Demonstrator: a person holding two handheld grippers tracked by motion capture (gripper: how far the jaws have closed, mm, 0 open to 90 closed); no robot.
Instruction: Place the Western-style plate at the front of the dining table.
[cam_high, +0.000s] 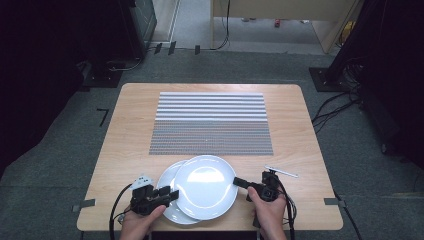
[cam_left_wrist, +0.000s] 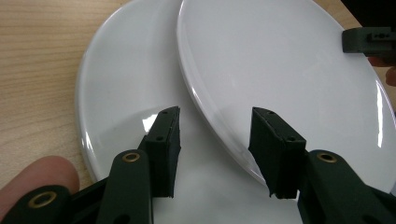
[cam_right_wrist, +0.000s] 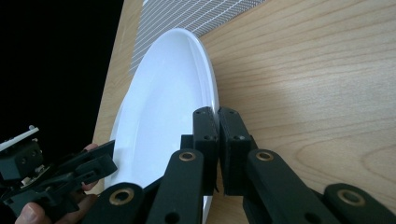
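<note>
Two white plates lie overlapped at the table's front edge. The upper plate covers the right part of the lower plate. My right gripper is shut on the upper plate's right rim, which is pinched between its pads. At the left, my left gripper hangs open over the lower plate. The upper plate's left edge runs between its jaws, close to the right one, and the pads do not press on it.
A grey striped placemat covers the middle of the wooden table. A thin white stick lies on the wood just right of my right gripper. Dark floor with cables surrounds the table.
</note>
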